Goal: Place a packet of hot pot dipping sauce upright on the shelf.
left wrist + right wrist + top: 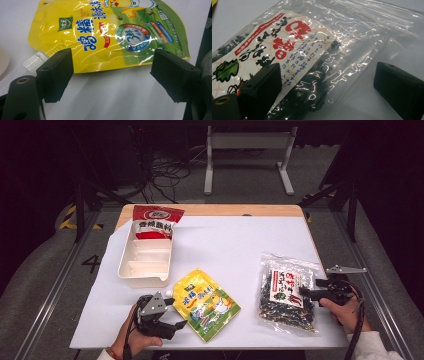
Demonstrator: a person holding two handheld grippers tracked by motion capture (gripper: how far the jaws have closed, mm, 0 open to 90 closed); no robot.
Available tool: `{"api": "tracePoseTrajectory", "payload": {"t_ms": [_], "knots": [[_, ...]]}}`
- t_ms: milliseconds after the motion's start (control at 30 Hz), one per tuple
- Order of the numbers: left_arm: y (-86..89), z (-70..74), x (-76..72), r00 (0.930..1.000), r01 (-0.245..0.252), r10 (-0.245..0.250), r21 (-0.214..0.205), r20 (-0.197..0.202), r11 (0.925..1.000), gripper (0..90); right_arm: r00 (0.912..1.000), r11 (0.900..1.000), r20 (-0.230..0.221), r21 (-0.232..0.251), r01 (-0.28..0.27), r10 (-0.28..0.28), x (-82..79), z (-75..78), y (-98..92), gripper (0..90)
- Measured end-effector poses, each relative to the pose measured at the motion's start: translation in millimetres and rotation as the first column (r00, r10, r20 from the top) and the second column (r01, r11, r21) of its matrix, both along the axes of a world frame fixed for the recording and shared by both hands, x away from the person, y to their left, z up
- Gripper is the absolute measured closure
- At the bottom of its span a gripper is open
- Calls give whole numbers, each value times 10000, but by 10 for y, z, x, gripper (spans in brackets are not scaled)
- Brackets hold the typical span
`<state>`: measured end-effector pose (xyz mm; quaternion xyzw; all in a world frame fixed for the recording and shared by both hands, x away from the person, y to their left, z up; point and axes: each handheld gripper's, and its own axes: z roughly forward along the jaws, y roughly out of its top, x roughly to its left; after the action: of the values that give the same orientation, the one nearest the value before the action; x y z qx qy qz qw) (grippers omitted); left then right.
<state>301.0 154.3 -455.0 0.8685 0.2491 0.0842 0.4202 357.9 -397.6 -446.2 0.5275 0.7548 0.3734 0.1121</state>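
Yellow pouch (206, 303): lies flat near the front edge of the white table (235, 250), just in front of the tray; glossy, printed with blue lettering and a cartoon duck, white screw cap (33, 61) at one corner. Left gripper (172, 320): jaws spread wide, level with the pouch's near edge, seemingly lined up to take it; nothing held.

Clear bag (286, 293): flat at the table's right, dark dried bits inside, white label with red script. Right gripper (306, 292): jaws spread over the bag's edge, not pinching.

White tray (145, 262): divided compartments, at left rear. Red-and-white packet (154, 222): leaning into the tray's far end, likely already sorted.
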Motion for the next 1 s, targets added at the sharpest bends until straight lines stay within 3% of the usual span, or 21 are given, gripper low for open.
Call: {"api": "tracePoseTrajectory", "payload": {"t_ms": [167,267,300,367,467,600,633,667,1000], "knots": [[-29,16,6,10000,49,-48,-32,39,10000,188,9987,9987,-122,100,-498,499,-22,-6,191,93],[-50,20,18,10000,70,-70,-77,17,9999,188,9974,9979,-336,53,-640,641,-17,16,238,171],[-59,21,26,10000,82,-82,-57,39,10000,189,9966,9974,-407,117,-714,718,-12,21,237,215],[-77,29,37,9999,118,-117,-61,46,9999,188,9950,9958,-619,516,-755,787,-13,32,222,395],[-107,40,46,9998,196,-195,-80,91,9998,188,9944,9912,-767,1161,-634,726,-8,8,195,512],[-138,49,48,9996,259,-258,-41,113,9997,188,9945,9891,-805,1369,-549,663,0,1,181,585],[-148,53,55,9995,277,-276,-92,138,9996,188,9951,9887,-723,1386,-566,671,-1,3,186,622],[-157,57,60,9996,275,-273,-106,118,9996,188,9970,9902,-499,1291,-530,598,-8,16,191,726],[-151,93,86,9996,139,-133,-211,266,9997,186,9968,9902,61,1145,-803,801,6,19,268,784]]}}
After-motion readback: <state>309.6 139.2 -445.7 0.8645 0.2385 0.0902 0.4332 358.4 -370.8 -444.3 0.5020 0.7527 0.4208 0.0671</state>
